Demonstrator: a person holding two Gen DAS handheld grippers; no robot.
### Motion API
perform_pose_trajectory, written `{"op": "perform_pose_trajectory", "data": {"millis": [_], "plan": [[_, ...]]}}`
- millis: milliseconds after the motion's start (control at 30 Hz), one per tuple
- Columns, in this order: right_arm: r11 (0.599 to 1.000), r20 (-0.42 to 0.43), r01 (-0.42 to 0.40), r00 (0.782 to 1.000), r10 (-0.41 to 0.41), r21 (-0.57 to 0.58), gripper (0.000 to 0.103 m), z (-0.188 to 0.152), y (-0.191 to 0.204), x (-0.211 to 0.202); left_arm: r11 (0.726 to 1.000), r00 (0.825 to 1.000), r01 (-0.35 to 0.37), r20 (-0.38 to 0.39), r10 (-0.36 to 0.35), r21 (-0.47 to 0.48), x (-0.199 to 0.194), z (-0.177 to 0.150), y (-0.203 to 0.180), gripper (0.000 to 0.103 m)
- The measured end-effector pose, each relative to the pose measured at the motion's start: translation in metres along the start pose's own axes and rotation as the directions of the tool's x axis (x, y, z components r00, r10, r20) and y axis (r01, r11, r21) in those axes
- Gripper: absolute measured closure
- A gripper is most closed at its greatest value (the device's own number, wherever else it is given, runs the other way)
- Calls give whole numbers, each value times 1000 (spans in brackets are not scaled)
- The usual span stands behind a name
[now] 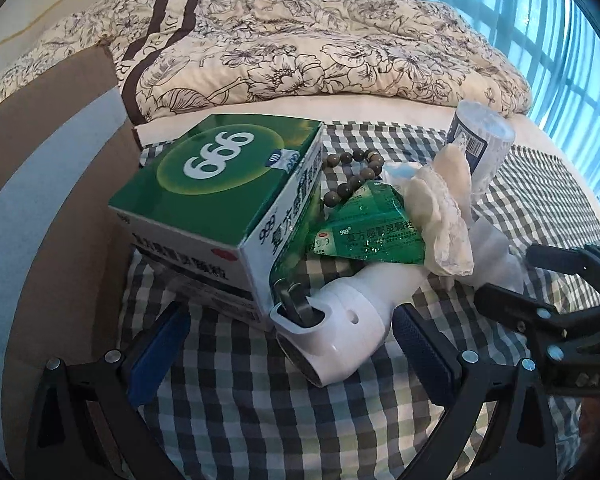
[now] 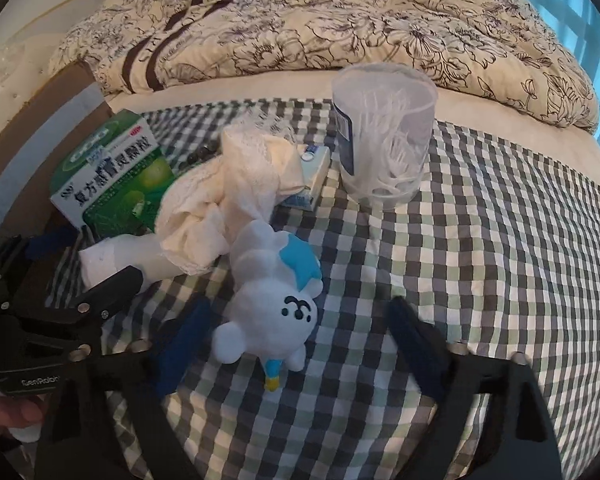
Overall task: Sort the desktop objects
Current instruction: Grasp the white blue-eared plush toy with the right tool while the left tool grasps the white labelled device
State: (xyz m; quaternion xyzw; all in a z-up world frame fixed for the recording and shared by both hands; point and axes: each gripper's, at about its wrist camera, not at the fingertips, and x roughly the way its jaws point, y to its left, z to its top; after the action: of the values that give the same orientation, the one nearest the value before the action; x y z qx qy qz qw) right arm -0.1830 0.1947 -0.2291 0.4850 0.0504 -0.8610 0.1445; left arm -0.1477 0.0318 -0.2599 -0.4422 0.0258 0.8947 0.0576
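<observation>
With both claws spread, I'd ease my left claw (image 1: 288,340) squarely around the white device (image 1: 340,328) lying between its fingers before squeezing.

Bare checked cloth (image 2: 480,280) at right, green box (image 1: 220,192) walling the clutter's left

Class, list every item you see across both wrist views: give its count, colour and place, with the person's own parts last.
999 medicine box: one, green and white, left on checked cloth.
Sachet: one, green, leaning beside box.
Bead bracelet: one, brown, behind sachet.
Handheld device: one, white, lying between left jaws.
Lace cloth: one, cream, mid-pile.
Small carton: one, blue-white, behind cloth.
Plush toy: one, white and blue, between right jaws.
Floss-pick tub: one, clear, upright, rear.
Quilt: one, floral, beyond.
Left gripper: open.
Right gripper: open.
</observation>
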Motion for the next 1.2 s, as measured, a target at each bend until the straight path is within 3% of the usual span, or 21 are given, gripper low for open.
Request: {"op": "perform_pose_trajectory", "data": {"millis": [67,167,200,800,967,1200], "plan": [[1000,-18,-2,1000,2,0,45,0,-1,4,1000,1000,4,-1,-4,4,2,0,0,0],[1000,-35,-4,999,4,-12,54,-1,1,10,1000,1000,7,-2,-7,5,3,1,-2,0],[1000,-33,-4,999,4,-14,63,-1,1,10,1000,1000,7,-2,-7,7,4,2,-2,0],[998,-4,-7,1000,8,65,63,-6,-31,-16,999,1000,-15,7,14,32,8,5,-24,0],[996,12,-7,1000,6,86,63,-9,-39,-25,998,1000,-17,3,17,67,7,4,-39,18],[995,25,-9,1000,7,101,63,-15,-47,-36,999,1000,13,-13,-12,53,5,3,-41,35]]}}
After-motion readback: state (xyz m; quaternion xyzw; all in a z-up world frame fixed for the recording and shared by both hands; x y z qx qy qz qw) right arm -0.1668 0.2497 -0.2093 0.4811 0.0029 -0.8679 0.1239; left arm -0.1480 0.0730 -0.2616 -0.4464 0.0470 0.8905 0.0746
